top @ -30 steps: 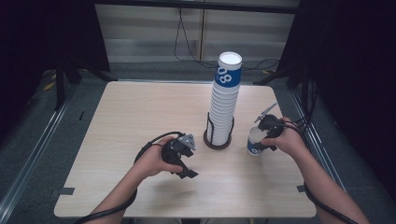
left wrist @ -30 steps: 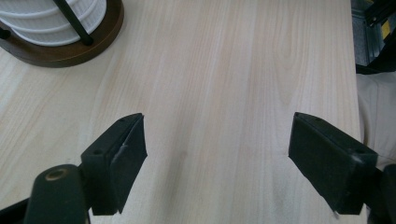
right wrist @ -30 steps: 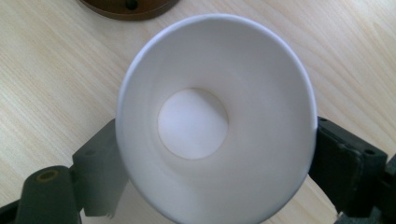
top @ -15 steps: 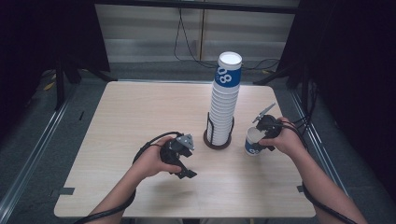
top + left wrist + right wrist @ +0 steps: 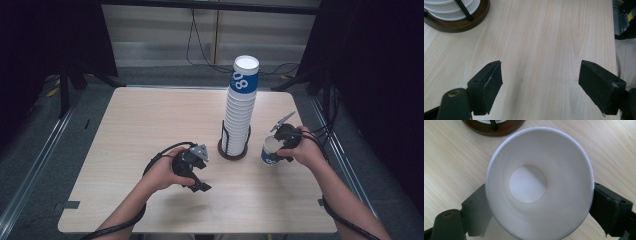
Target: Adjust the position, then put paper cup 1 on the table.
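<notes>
On the right side of the surface (image 5: 150, 125), a single cup (image 5: 270, 151) is grasped by the right gripper (image 5: 285, 142), its jaws set against opposite sides of the cup wall. Seen along that gripper, the cup (image 5: 537, 182) is presented mouth-first: a white interior and a round white base are shown, with a black jaw pressed at each flank. From above, the cup is seen tilted, its blue band marked with white print, its lower end at or just above the wood; contact cannot be confirmed. It is held just beside a holder (image 5: 235, 150), a dark round base with thin black uprights, in which a tall stack (image 5: 240, 107) of white cups is carried; the topmost cup bears the same blue band. Part of the holder's brown base (image 5: 494, 126) is seen just beyond the cup rim.

Nearer the front edge, left of the holder, the left gripper (image 5: 195, 172) is held low over bare wood. Its jaws are spread wide with nothing between them, as shown in its own view (image 5: 540, 80), where the holder (image 5: 456, 20) and the lowest cups appear at the upper left corner.
</notes>
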`<state>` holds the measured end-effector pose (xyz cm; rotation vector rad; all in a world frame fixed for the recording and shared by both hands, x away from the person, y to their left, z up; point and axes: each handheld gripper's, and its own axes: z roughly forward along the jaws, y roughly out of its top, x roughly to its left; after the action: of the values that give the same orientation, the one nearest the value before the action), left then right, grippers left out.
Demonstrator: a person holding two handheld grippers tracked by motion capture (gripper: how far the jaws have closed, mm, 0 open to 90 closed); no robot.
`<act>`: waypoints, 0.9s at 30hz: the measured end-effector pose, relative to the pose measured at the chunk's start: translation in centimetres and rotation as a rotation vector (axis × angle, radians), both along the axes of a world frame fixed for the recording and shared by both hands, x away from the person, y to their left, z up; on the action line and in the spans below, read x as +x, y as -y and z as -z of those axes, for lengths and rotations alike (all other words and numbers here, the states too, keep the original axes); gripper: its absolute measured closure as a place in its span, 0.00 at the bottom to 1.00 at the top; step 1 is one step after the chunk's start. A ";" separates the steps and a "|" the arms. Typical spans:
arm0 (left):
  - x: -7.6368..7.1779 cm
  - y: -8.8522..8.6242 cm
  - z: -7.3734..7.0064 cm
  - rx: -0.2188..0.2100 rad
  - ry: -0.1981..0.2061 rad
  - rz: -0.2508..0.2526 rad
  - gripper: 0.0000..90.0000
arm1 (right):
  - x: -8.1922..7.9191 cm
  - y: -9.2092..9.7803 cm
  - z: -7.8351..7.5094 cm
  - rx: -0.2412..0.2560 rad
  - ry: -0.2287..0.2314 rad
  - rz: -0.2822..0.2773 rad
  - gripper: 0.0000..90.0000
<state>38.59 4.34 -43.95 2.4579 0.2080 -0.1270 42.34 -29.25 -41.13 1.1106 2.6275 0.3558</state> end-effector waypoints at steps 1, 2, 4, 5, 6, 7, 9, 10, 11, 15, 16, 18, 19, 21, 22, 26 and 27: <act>0.0 0.0 0.0 0.000 0.004 0.001 0.21 | 0.0 0.0 0.0 0.000 0.000 0.000 0.15; -0.1 0.0 0.0 0.000 0.002 -0.003 0.21 | 0.0 0.0 0.0 0.000 -0.001 0.000 0.15; 0.0 0.0 -0.1 -0.001 0.000 0.005 0.21 | 0.0 0.0 0.0 0.000 0.000 0.005 0.15; -0.1 0.0 -0.1 -0.005 0.002 0.001 0.21 | 0.0 0.0 -0.1 0.002 0.001 0.011 0.15; -0.1 0.0 -0.1 -0.005 0.002 0.001 0.21 | 0.1 0.1 -0.1 0.001 0.004 0.009 0.15; -0.1 0.0 -0.1 0.000 0.000 0.007 0.21 | 0.1 0.1 0.0 0.003 0.007 0.011 0.15; -0.1 0.0 0.0 -0.005 -0.005 -0.002 0.21 | 0.2 0.2 0.0 0.006 0.009 0.016 0.15; -0.1 -0.1 0.0 -0.003 -0.001 0.003 0.21 | 0.2 0.1 0.1 0.010 0.008 0.024 0.15; -0.1 -0.1 0.1 -0.007 -0.007 -0.002 0.21 | 0.3 0.1 0.1 0.016 0.008 0.022 0.15; -0.1 -0.3 0.1 -0.001 -0.008 -0.001 0.21 | 0.4 0.0 0.2 0.021 0.006 0.021 0.15; -0.1 -0.3 0.2 -0.009 -0.005 -0.005 0.21 | 0.4 -0.1 0.3 0.023 0.009 0.014 0.15; -0.1 -0.4 0.2 -0.006 -0.007 -0.005 0.21 | 0.4 -0.2 0.3 0.027 0.009 0.014 0.15; -0.1 -0.5 0.1 -0.009 -0.001 -0.007 0.21 | 0.4 -0.2 0.3 0.025 0.006 0.015 0.15; -0.1 -0.5 0.1 -0.011 -0.003 -0.010 0.21 | 0.4 -0.2 0.3 0.028 0.006 0.010 0.15; -0.1 -0.5 0.1 -0.009 -0.001 -0.010 0.21 | 0.4 -0.2 0.3 0.029 0.006 0.008 0.15; -0.1 -0.5 0.0 -0.006 -0.002 -0.009 0.21 | 0.2 -0.3 0.3 0.040 0.000 0.015 0.15; 0.0 -0.5 -0.1 -0.001 -0.009 -0.002 0.21 | 0.2 -0.3 0.3 0.043 0.001 0.018 0.15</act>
<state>38.54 4.84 -43.88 2.4562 0.2143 -0.1371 42.53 -29.00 -41.43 1.1471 2.6190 0.4109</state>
